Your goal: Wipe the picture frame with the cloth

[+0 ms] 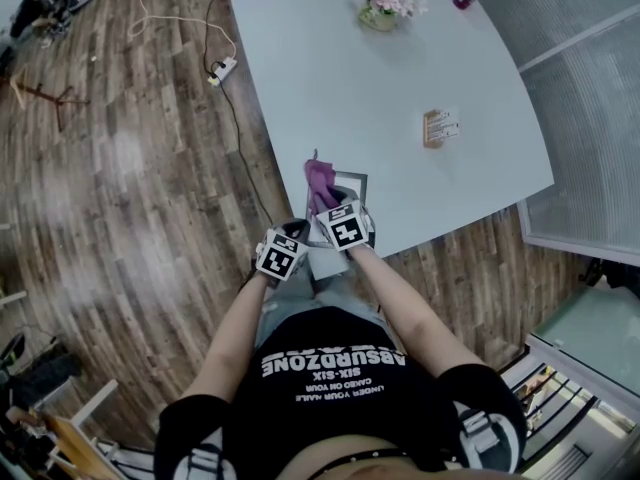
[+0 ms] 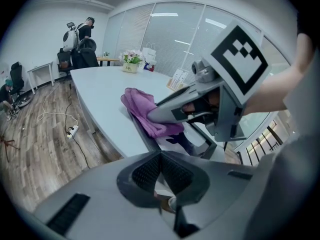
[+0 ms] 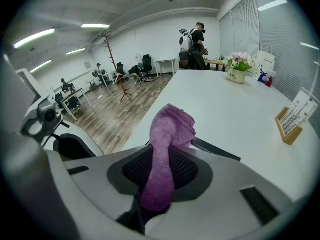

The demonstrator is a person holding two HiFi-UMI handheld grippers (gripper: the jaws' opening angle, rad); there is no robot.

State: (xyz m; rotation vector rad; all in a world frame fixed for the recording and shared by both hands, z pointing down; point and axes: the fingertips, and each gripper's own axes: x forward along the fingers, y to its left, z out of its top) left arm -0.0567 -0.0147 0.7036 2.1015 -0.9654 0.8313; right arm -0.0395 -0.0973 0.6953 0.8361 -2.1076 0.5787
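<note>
The purple cloth (image 1: pixel 319 182) is bunched between the jaws of my right gripper (image 1: pixel 336 208), which is shut on it; it stands up out of the pads (image 3: pixel 165 149). It rests against the dark-edged picture frame (image 1: pixel 350 182) at the near left corner of the white table (image 1: pixel 400 78). My left gripper (image 1: pixel 297 232) is just left of the right one, its jaws closed on the frame's near dark edge (image 2: pixel 144 135). From the left gripper view the right gripper (image 2: pixel 200 104) lies over the frame with the cloth (image 2: pixel 145 109) at its tip.
A flower pot (image 1: pixel 383 3) stands at the table's far end, a wooden card holder (image 1: pixel 440 128) on its right side. A power strip and cable (image 1: pixel 222 68) lie on the wood floor to the left. Glass partitions run along the right. A person (image 3: pixel 196 38) stands far off.
</note>
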